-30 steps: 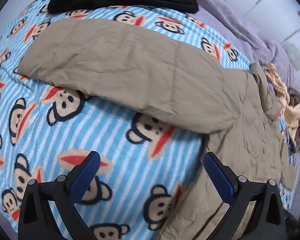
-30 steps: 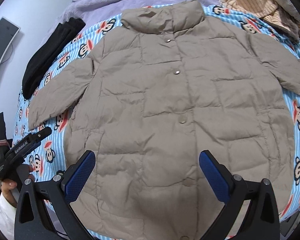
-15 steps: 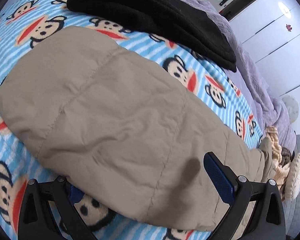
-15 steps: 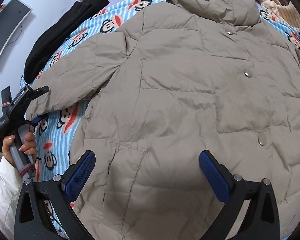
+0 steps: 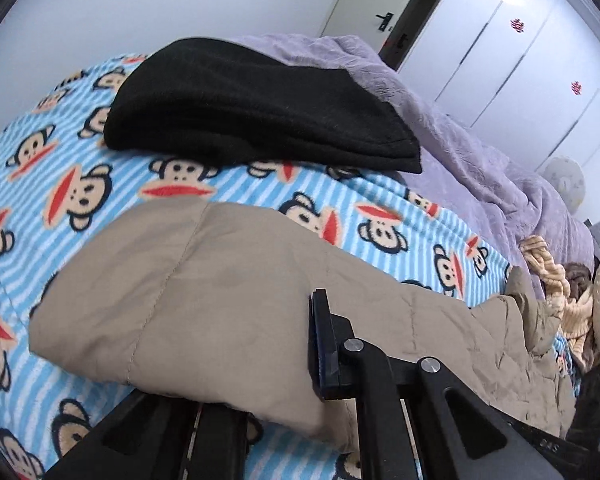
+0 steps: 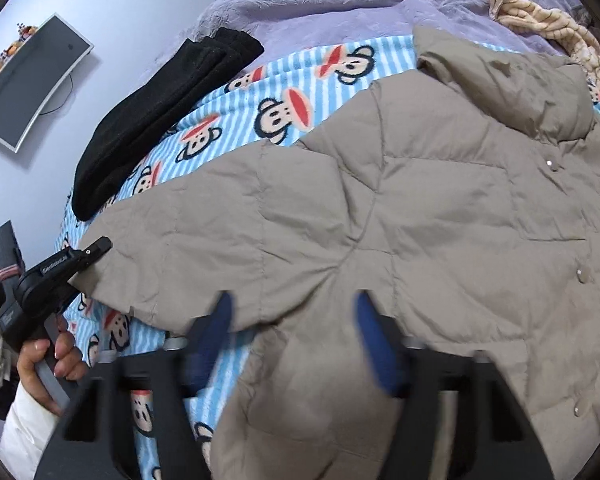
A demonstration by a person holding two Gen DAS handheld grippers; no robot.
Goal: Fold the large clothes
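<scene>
A beige quilted jacket [image 6: 440,240] lies front up on a blue monkey-print blanket [image 6: 300,80]. Its sleeve [image 5: 220,300] reaches out to the left. My left gripper [image 5: 300,360] is shut on the cuff end of that sleeve; one blue pad [image 5: 320,344] shows on top and the other finger is hidden under the cloth. The right wrist view shows the left gripper [image 6: 96,248] clamped on the cuff, held by a hand [image 6: 56,356]. My right gripper [image 6: 294,328] hangs blurred over the armpit. Its jaws are closing, with jacket cloth between them and a gap still showing.
A folded black garment [image 5: 260,108] lies on the blanket beyond the sleeve. A purple bedspread [image 6: 340,8] covers the far side of the bed, with a tan knit garment [image 6: 548,28] heaped near the collar. A monitor [image 6: 32,84] hangs on the left wall.
The left gripper slid onto the sleeve end and shut on it. The right gripper moved left from the jacket's body to the armpit, and its jaws have narrowed.
</scene>
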